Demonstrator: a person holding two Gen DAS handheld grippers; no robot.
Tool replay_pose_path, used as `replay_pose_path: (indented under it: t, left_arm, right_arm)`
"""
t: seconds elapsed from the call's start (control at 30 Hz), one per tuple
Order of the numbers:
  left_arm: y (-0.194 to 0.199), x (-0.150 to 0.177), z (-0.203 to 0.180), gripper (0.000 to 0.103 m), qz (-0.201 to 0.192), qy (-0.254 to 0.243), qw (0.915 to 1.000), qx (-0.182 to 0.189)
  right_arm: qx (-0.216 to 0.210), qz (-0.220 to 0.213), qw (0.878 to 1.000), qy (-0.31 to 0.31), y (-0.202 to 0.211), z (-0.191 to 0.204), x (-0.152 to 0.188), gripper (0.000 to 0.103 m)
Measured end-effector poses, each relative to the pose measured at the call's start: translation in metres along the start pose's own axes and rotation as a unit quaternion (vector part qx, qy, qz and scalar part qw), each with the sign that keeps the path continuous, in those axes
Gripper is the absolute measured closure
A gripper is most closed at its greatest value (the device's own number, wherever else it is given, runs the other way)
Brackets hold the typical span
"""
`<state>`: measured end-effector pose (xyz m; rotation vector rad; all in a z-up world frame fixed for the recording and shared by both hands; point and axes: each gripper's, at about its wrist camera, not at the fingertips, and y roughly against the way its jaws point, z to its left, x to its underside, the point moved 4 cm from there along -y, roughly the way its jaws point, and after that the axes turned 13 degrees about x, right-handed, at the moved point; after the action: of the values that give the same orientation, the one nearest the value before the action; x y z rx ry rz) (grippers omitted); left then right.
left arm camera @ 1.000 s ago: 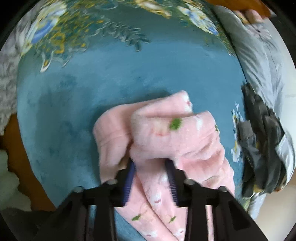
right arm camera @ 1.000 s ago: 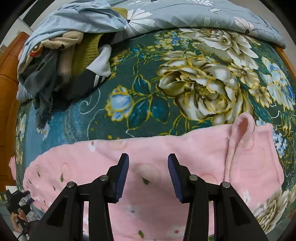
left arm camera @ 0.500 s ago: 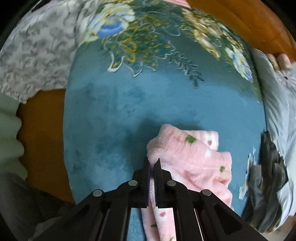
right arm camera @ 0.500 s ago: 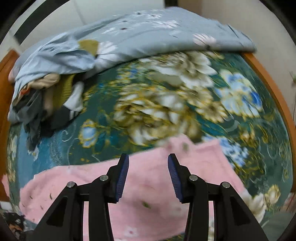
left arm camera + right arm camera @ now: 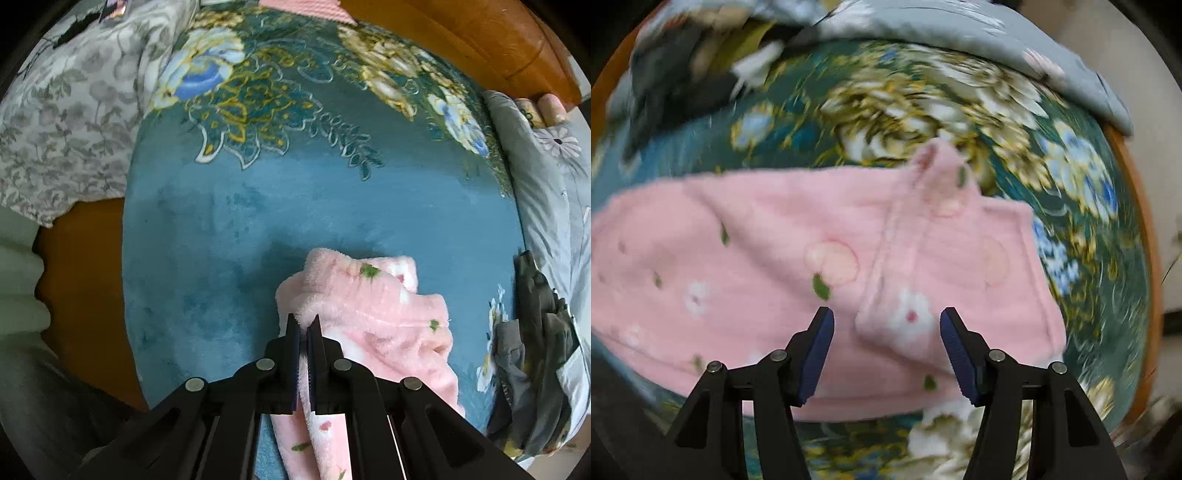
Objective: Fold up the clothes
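Left wrist view:
L gripper (image 5: 303, 325): jaws nearly pressed together, w/ a thin bit of pink cloth pinched between the blue pads.
Pink fleece (image 5: 364, 306): soft pink cloth w/ small green leaves & flowers, bunched up in a lump just past the fingertips; a strip of it hangs down under the gripper.
Blanket (image 5: 229, 229): blue-green plush w/ big gold & blue flowers at the far end; the pink fleece is lying on it.
Dark clothes (image 5: 532, 354): grey & black pile seen at the right edge, apart from the pink fleece.
Grey quilt (image 5: 543, 192): pale w/ small flowers, laid along the right side.
Wood frame (image 5: 491, 40): orange-brown, seen at top right.
Lace cloth (image 5: 62, 122): grey flower print, top left.

Right wrist view (blurry):
R gripper (image 5: 886, 325): jaws spread wide, nothing is held; it is held just over the near edge of the pink fleece.
Pink fleece (image 5: 768, 258): spread out long from left to right across the blanket; a folded flap w/ a white flower sits between the two pads, not touched as far as can be seen.
Blanket (image 5: 923, 110): green w/ big cream flowers, seen behind & under the fleece.
Clothes pile (image 5: 683, 74): dark & mixed colours, top left, too blurry to sort out.
Grey quilt (image 5: 997, 37): along the top, well away from the fleece.
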<state>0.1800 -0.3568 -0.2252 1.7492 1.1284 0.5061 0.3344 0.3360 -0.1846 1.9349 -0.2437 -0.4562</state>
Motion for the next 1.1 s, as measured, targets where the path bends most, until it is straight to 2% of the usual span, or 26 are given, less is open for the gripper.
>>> replay_pose_path:
  t: [0.07,0.1,0.13,0.17,0.2,0.23,0.27,0.3,0.37,0.53,0.7,0.8,0.87,1.0,1.03,1.1]
  left_arm:
    - [0.003,0.000,0.001,0.099,-0.003,0.002,1.0000,0.001]
    - [0.004,0.000,0.003,0.099,-0.003,0.007,1.0000,0.002]
    - [0.005,0.000,0.004,0.099,-0.003,0.012,0.9999,0.004]
    - [0.006,0.000,0.005,0.099,-0.004,0.015,0.9999,0.005]
    - [0.007,0.001,0.006,0.099,-0.004,0.018,0.9998,0.006]
    - [0.008,0.001,0.005,0.099,-0.006,0.016,0.9998,0.005]
    - [0.010,0.001,0.005,0.099,-0.008,0.015,0.9999,0.004]
    - [0.011,0.001,0.004,0.099,-0.010,0.014,0.9998,0.003]
    - [0.015,0.002,0.006,0.099,-0.014,0.019,0.9997,0.004]
    - [0.017,0.001,0.015,0.099,-0.015,0.051,0.9986,0.007]
    - [0.019,0.002,0.014,0.099,-0.027,0.053,0.9982,-0.010]
    - [0.021,0.003,0.010,0.099,-0.029,0.046,0.9984,-0.018]
    - [0.020,0.003,0.010,0.099,-0.027,0.043,0.9985,-0.021]
    - [0.020,0.005,0.010,0.099,-0.025,0.044,0.9985,-0.023]
    - [0.020,0.005,0.010,0.099,-0.024,0.044,0.9984,-0.024]
    - [0.020,0.006,0.011,0.099,-0.021,0.045,0.9984,-0.026]
  right_arm:
    - [0.021,0.013,1.000,0.005,-0.012,0.000,0.000,0.043]
    - [0.031,0.021,0.999,0.004,-0.017,-0.002,0.001,0.052]
    - [0.040,0.027,0.999,0.003,-0.021,-0.004,0.002,0.067]
    - [0.045,0.026,0.999,0.001,-0.021,-0.008,0.001,0.075]
    - [0.049,0.023,0.999,-0.002,-0.020,-0.012,0.000,0.090]
    - [0.053,0.017,0.998,-0.005,-0.017,-0.018,-0.002,0.098]
    - [0.053,0.010,0.998,-0.009,-0.013,-0.023,-0.004,0.098]
    - [0.035,0.000,0.999,-0.020,-0.006,-0.031,-0.007,0.098]
    - [-0.032,-0.035,0.997,-0.057,0.015,-0.056,-0.013,0.098]
    - [-0.062,0.009,0.980,-0.189,-0.018,-0.119,0.015,0.098]
    - [-0.090,0.054,0.944,-0.313,-0.051,-0.180,0.043,0.098]
    - [-0.090,0.081,0.939,-0.322,-0.079,-0.164,0.053,0.098]
    - [-0.090,0.082,0.937,-0.329,-0.083,-0.164,0.056,0.096]
    - [-0.097,0.081,0.930,-0.345,-0.091,-0.170,0.062,0.068]
    - [-0.102,0.079,0.926,-0.354,-0.094,-0.172,0.063,0.063]
    - [-0.114,0.078,0.918,-0.371,-0.099,-0.172,0.064,0.060]
